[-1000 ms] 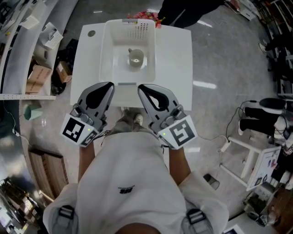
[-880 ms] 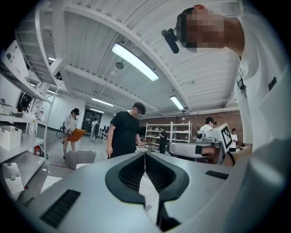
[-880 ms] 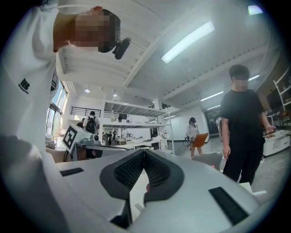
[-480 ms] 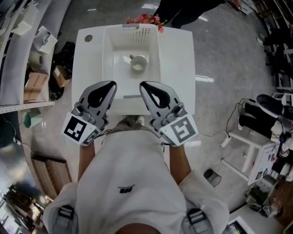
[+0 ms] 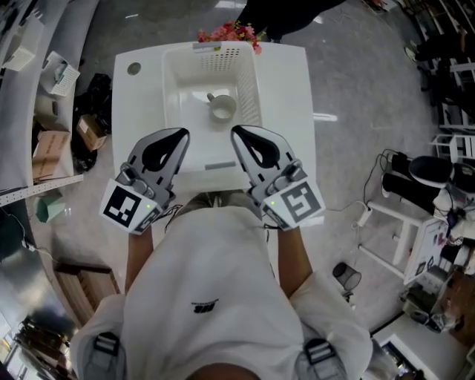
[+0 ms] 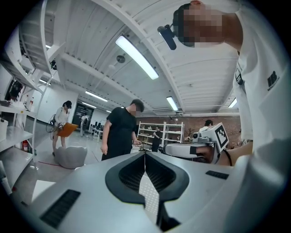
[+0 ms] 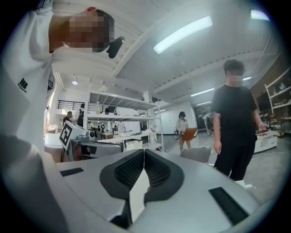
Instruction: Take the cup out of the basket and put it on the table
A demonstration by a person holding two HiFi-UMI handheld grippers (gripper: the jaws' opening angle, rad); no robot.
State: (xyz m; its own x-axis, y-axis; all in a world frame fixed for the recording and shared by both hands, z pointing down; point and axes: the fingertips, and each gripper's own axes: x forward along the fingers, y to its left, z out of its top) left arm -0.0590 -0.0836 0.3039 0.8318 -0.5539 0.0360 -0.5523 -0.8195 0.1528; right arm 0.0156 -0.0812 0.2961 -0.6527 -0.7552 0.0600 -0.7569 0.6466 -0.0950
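Note:
A pale cup point(image 5: 221, 107) lies inside the white basket point(image 5: 169, 89), which stands on the white table point(image 5: 286, 89). Both grippers are held close to the person's chest at the table's near edge, well short of the cup. My left gripper point(image 5: 177, 134) is shut with nothing in it, tips over the basket's near left corner. My right gripper point(image 5: 240, 132) is shut and empty too, tips at the basket's near right. In the gripper views both point up into the room: the left gripper point(image 6: 145, 154) and the right gripper point(image 7: 144, 152) show jaws pressed together. Neither view shows cup or basket.
Pink flowers point(image 5: 230, 32) sit at the table's far edge, where a person in black point(image 5: 286, 11) stands. A round hole point(image 5: 133, 68) marks the table's far left corner. Boxes and shelving point(image 5: 48, 141) stand on the left, a white rack and cables point(image 5: 415, 245) on the right.
The head view has shifted, so table and basket sit slightly lower and nearer. Both grippers stay shut at the near edge, and the cup has not moved in the basket.

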